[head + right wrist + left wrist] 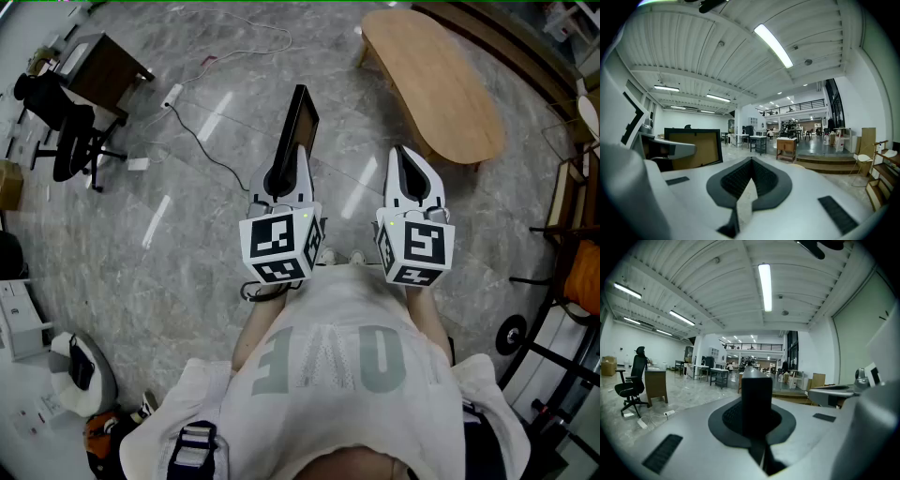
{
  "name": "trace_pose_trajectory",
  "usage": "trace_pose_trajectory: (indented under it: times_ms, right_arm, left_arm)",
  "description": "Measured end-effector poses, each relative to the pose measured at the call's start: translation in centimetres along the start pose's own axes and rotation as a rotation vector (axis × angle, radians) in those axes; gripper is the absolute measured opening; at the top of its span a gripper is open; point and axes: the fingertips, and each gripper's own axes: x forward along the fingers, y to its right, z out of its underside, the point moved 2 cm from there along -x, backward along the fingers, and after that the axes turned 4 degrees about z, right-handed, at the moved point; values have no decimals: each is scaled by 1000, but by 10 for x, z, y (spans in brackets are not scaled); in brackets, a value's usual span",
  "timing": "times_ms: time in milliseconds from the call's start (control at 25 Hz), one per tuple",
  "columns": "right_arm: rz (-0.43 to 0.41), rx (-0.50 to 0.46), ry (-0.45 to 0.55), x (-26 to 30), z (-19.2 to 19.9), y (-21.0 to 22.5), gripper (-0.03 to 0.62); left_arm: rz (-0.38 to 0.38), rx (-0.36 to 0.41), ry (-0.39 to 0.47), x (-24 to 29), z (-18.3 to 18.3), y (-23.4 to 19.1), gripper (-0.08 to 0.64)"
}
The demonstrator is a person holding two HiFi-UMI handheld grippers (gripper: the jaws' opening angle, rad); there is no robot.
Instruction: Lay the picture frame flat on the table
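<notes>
A black picture frame stands upright and edge-on in the head view, above the grey marble floor, with my left gripper shut on its lower edge. In the left gripper view the frame's dark edge fills the space between the pads. Beside it my right gripper is shut with nothing in it, its pads meeting at the tip. The right gripper view shows the frame's brown back at the left. A kidney-shaped wooden table stands ahead to the right, beyond both grippers.
A black office chair and a dark desk stand at the far left. A power strip with a cable lies on the floor. Chairs and stands line the right edge. White equipment sits at the lower left.
</notes>
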Motion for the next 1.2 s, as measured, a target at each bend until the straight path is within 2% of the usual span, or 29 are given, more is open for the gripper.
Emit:
trace_pose_trajectory:
  times_ms: [320, 520, 640, 840, 1000, 1200]
  right_arm:
    - [-2, -2, 2, 6, 0, 19, 6]
    - [-22, -16, -2, 12, 6, 35, 6]
    - [-53, 13, -2, 13, 15, 44, 6]
    - [-88, 82, 13, 23, 19, 54, 6]
    - [-86, 79, 41, 43, 10, 60, 6]
    - [-59, 51, 60, 79, 4, 75, 6]
  left_arm:
    - [-1, -1, -7, 13, 0, 14, 20]
    - [-27, -6, -4, 21, 3, 23, 20]
    - [-53, -3, -6, 25, 10, 27, 20]
    - [-99, -4, 7, 34, 10, 17, 20]
    - [-109, 4, 38, 52, -1, 5, 20]
    - [-85, 10, 82, 94, -15, -5, 20]
